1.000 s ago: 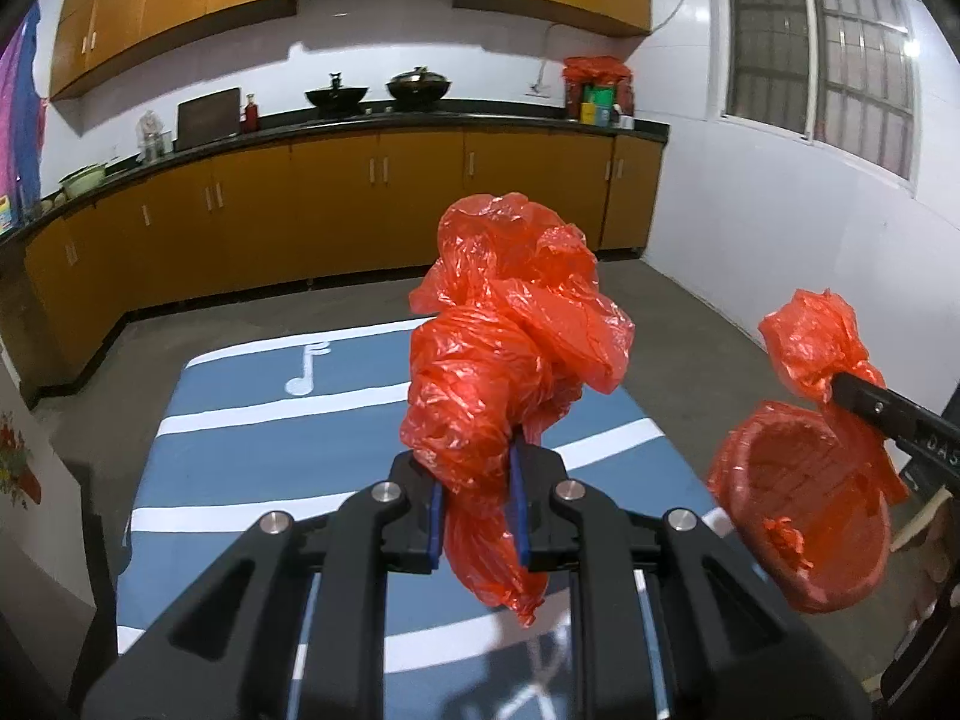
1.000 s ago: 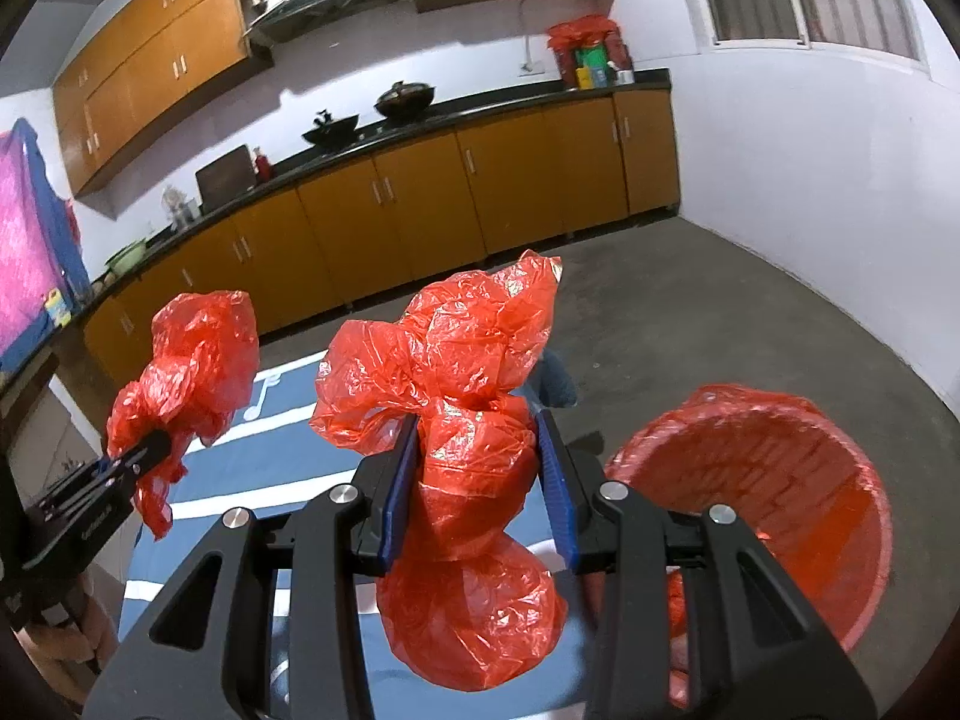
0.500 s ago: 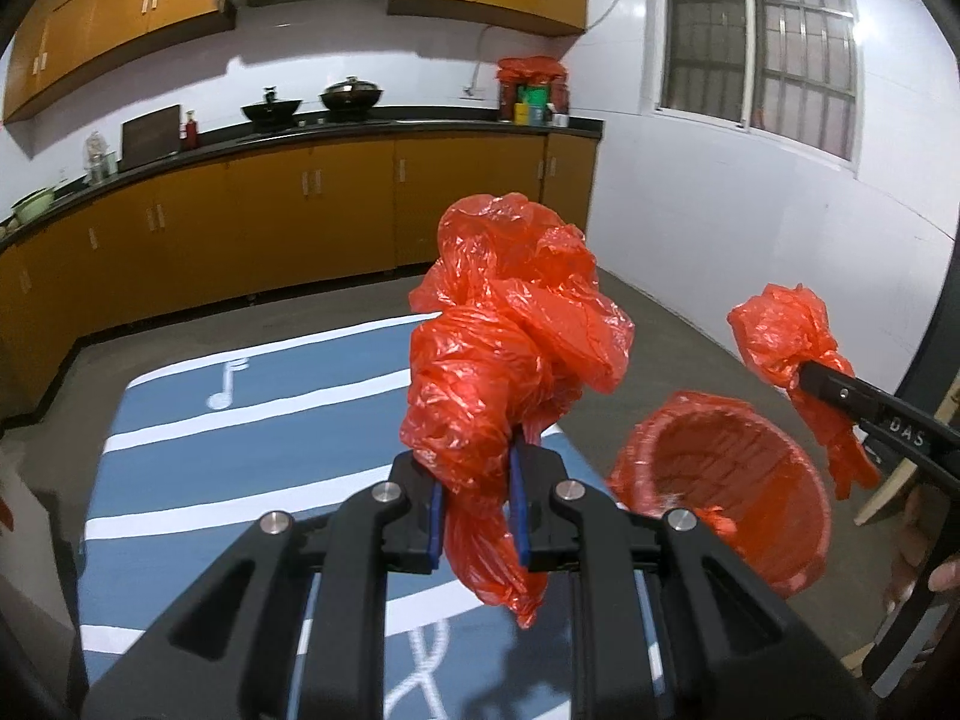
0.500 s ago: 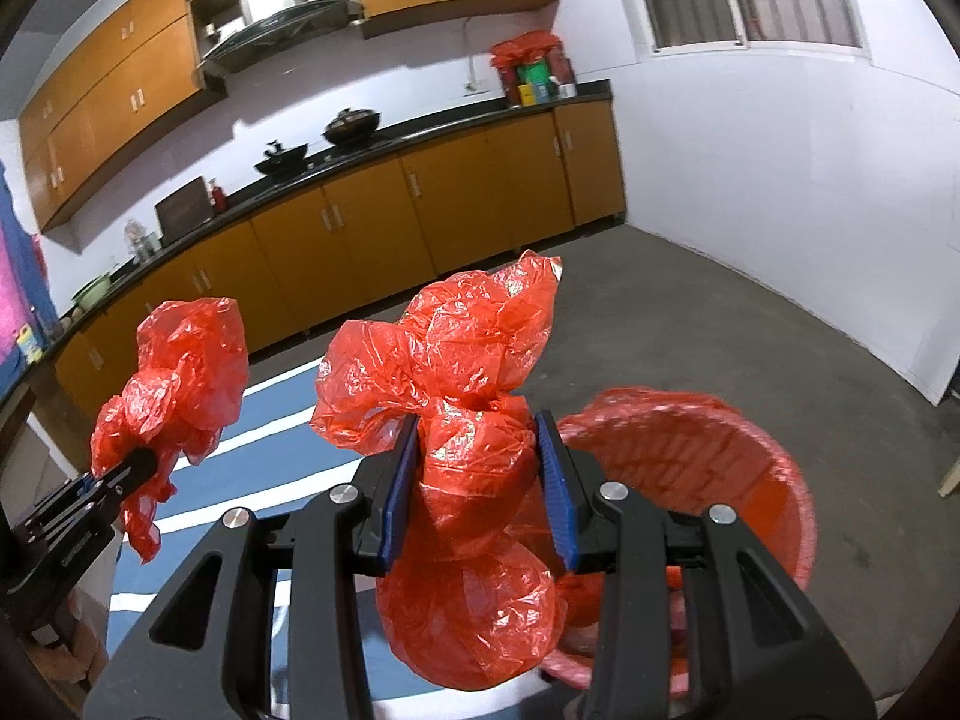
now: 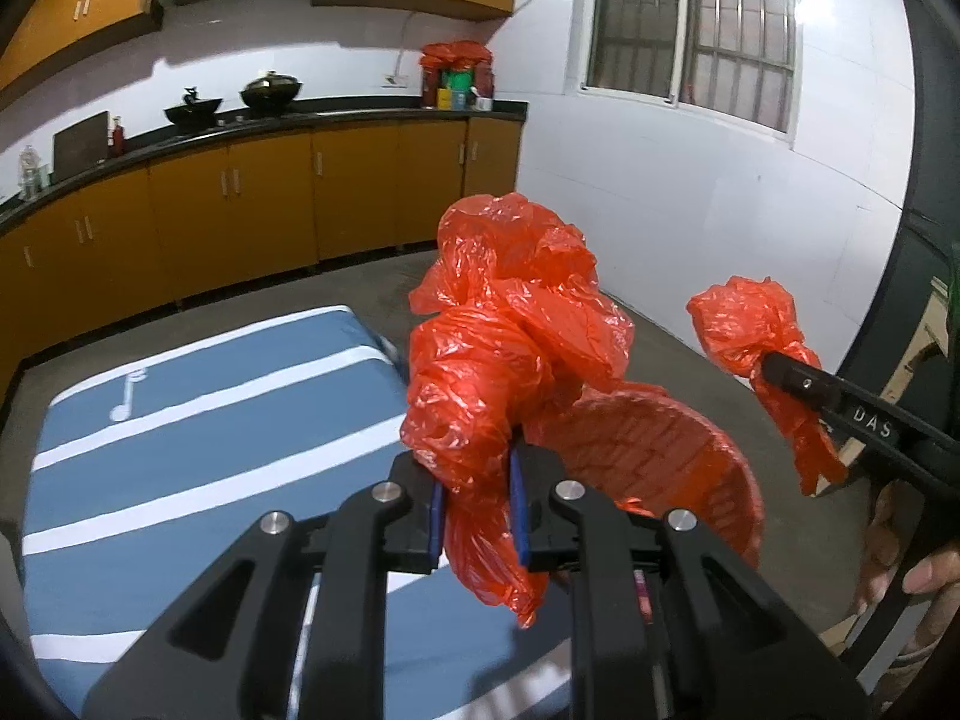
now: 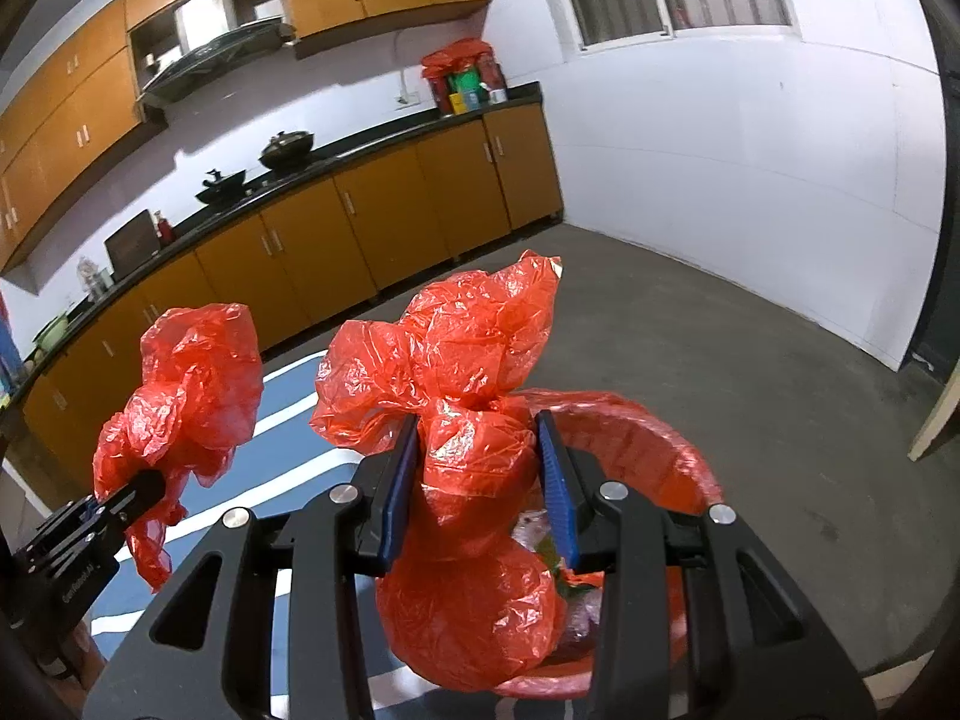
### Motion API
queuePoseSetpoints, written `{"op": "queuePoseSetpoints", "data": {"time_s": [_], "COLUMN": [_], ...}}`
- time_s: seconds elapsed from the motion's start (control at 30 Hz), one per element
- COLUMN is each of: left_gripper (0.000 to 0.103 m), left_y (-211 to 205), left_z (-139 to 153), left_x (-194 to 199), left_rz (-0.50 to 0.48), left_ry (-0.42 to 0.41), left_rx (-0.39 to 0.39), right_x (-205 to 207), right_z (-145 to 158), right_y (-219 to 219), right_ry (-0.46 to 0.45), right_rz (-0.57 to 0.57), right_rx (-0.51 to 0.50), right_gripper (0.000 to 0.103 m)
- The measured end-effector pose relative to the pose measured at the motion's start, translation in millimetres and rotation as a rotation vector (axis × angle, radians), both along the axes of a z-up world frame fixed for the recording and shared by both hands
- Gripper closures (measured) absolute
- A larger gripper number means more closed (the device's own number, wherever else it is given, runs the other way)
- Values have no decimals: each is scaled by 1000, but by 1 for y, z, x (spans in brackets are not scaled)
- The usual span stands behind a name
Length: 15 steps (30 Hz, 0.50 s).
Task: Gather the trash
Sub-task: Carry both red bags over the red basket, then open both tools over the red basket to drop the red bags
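My left gripper (image 5: pixel 477 507) is shut on a crumpled red plastic bag (image 5: pixel 510 348), held above the right edge of a blue striped table (image 5: pixel 180 450). It also shows in the right wrist view (image 6: pixel 192 378). My right gripper (image 6: pixel 477 480) is shut on a tied red trash bag (image 6: pixel 462 468), seen too in the left wrist view (image 5: pixel 750 330). A red-lined bin (image 5: pixel 678 456) stands on the floor beside the table, just beyond both grippers. In the right wrist view the bin (image 6: pixel 648 444) sits under the held bag, with some trash inside.
Orange kitchen cabinets (image 5: pixel 240 204) with a black counter run along the back wall. A white wall (image 5: pixel 690 210) with a barred window is to the right. Bare concrete floor (image 6: pixel 750 360) lies around the bin. A hand (image 5: pixel 924 570) holds the right gripper.
Both grippers have swung right, away from the table middle and toward the bin, each still holding its red bag. The bin now sits closer and more central in both views.
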State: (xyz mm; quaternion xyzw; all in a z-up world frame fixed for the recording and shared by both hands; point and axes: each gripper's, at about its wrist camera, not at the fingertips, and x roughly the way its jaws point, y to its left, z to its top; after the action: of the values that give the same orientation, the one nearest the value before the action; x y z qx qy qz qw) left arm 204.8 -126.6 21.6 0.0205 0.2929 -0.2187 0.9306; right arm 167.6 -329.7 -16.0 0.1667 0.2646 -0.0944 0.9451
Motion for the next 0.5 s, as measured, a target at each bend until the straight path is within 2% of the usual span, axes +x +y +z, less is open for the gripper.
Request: {"op": "queuePoseSetpoints", "data": {"time_s": [0.5], "left_gripper": [85], "left_y": [-64], "left_z": [-25], "left_x": [17], "left_rz": [-106], "left_ry": [87], "left_rx": [-36], "right_x": [-13], "right_z": [-17], "right_y": [-34], "right_ry": [35], "right_rz": [-88], "right_rx": [53], "right_gripper": [64]}}
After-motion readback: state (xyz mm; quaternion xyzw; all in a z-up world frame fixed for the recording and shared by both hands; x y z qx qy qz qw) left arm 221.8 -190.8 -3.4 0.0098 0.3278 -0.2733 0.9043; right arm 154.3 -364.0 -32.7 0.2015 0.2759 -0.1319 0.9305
